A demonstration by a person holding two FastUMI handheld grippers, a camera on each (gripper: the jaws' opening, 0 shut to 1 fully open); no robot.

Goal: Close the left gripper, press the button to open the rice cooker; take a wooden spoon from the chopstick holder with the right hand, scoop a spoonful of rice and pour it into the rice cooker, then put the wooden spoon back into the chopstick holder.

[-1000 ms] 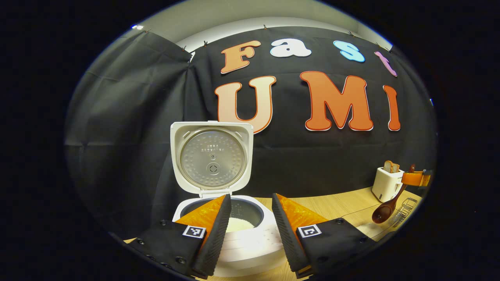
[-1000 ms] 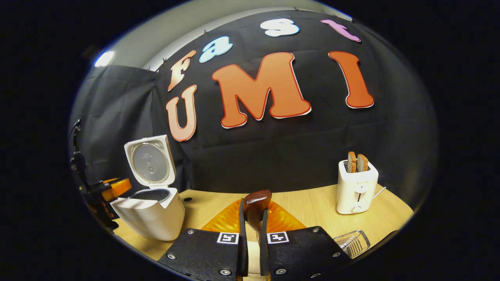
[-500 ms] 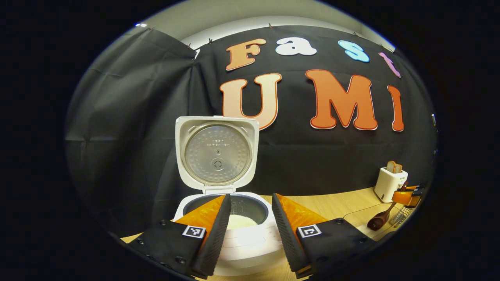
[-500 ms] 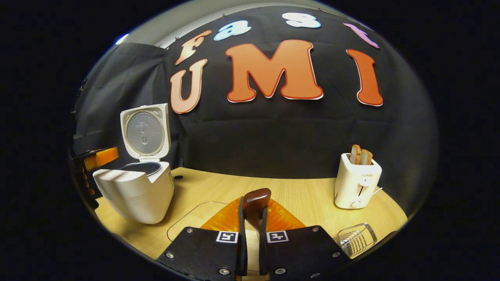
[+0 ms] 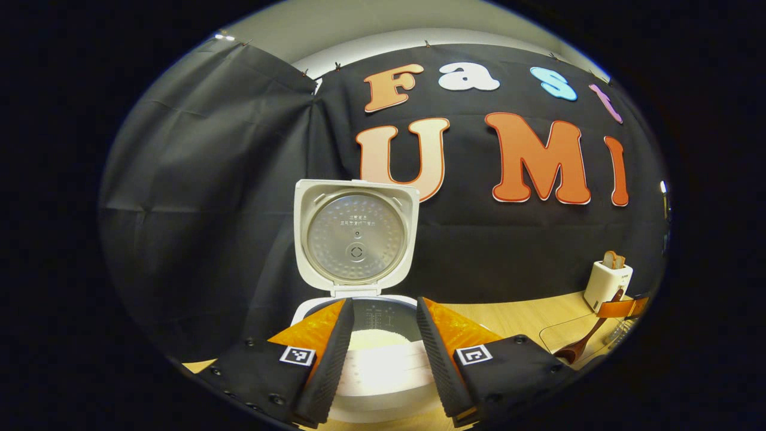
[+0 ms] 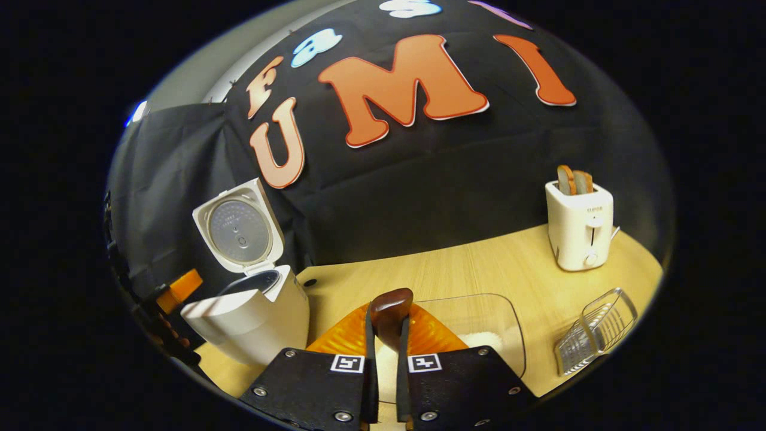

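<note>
Table [image 6: 479,269] cut off at lower frame edge. Cooker [image 5: 359,239] centre frame, lid up, front hidden behind left gripper [image 5: 383,353], jaws spread, holding nothing. Right gripper [image 6: 383,359] clamped on spoon [image 6: 390,308] at bottom centre; bowl hidden, handle end showing. Holder [image 6: 598,329] lower right, partly cropped.

Left gripper [image 5: 384,302], lower centre of the left gripper view: two black housing blocks [image 5: 257,371], each carrying a square black-and-white coded marker [image 5: 297,355] at the inner top corner. Dark screws [image 5: 249,342] along the outer edges. Wedge-shaped fingers [image 5: 317,326] with ribbed inner faces. Right gripper [image 6: 388,314], bottom centre of the right gripper view: same black blocks and markers, with bright-headed screws at the corners.
</note>
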